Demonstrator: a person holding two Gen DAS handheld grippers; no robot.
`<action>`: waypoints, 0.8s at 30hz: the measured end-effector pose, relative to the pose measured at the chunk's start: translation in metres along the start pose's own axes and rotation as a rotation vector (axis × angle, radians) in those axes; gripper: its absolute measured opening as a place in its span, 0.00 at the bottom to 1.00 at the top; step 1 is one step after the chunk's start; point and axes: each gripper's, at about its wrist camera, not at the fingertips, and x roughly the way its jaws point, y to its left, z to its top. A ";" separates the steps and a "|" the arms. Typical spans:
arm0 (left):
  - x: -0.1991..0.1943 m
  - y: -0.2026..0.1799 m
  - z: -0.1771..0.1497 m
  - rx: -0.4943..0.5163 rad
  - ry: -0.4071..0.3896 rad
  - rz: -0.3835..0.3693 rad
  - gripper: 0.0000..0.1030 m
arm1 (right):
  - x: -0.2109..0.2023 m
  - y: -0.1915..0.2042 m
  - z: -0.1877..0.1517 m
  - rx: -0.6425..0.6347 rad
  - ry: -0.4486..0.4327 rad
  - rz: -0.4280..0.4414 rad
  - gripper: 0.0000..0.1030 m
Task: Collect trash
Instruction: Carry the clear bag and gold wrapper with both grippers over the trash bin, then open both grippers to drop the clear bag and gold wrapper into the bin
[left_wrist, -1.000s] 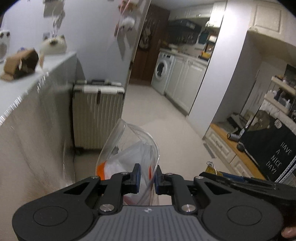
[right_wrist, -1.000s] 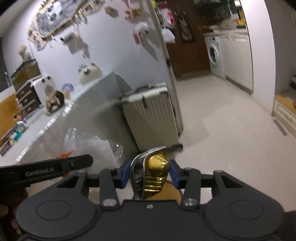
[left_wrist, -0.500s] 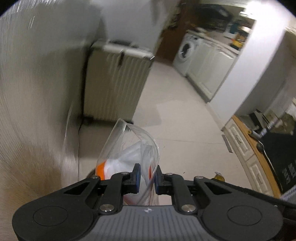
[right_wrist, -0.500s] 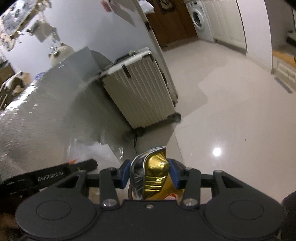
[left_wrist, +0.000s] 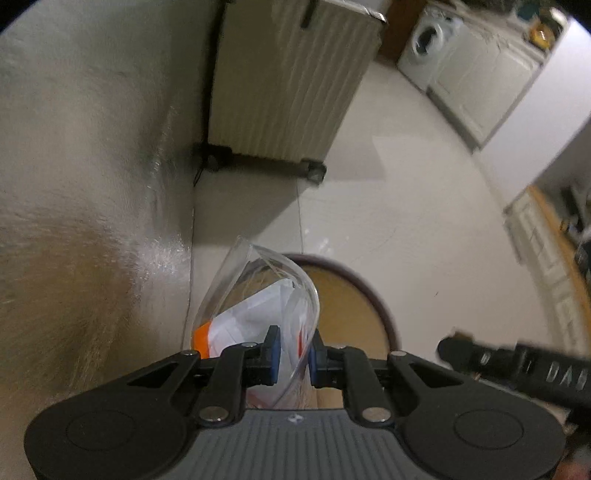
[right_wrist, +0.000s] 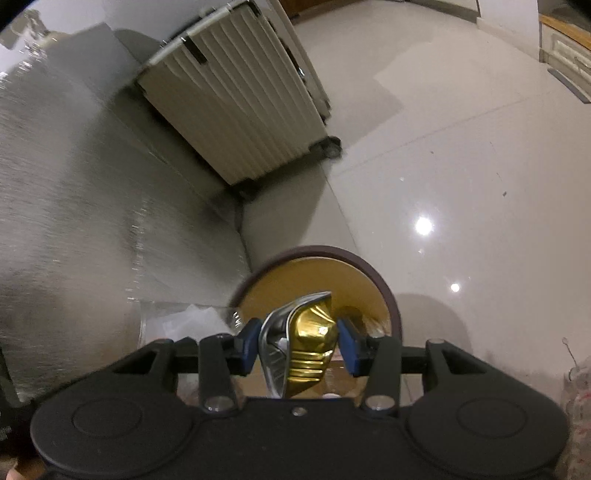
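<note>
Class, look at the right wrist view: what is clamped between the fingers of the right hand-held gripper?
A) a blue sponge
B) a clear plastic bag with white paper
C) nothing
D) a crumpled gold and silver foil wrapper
D: the right hand-held gripper has its blue pads pressed on the sides of a crumpled gold and silver foil wrapper, above the round bin.

A ribbed cream suitcase (left_wrist: 280, 81) stands upright on dark wheels on the pale tiled floor (left_wrist: 406, 221), beside a silvery foil-like surface (left_wrist: 81, 155). A white washing machine (left_wrist: 424, 48) adjoins white cabinets (left_wrist: 480, 81) beyond.
</note>
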 end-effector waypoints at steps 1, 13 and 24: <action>0.006 -0.001 -0.001 0.020 0.011 0.006 0.15 | 0.006 -0.003 0.001 0.001 0.009 -0.012 0.44; 0.046 0.011 0.002 0.073 0.078 0.135 0.41 | 0.055 -0.010 0.011 -0.027 0.095 -0.042 0.44; 0.041 0.020 0.001 0.017 0.130 0.159 0.46 | 0.075 -0.003 0.007 -0.090 0.152 -0.056 0.44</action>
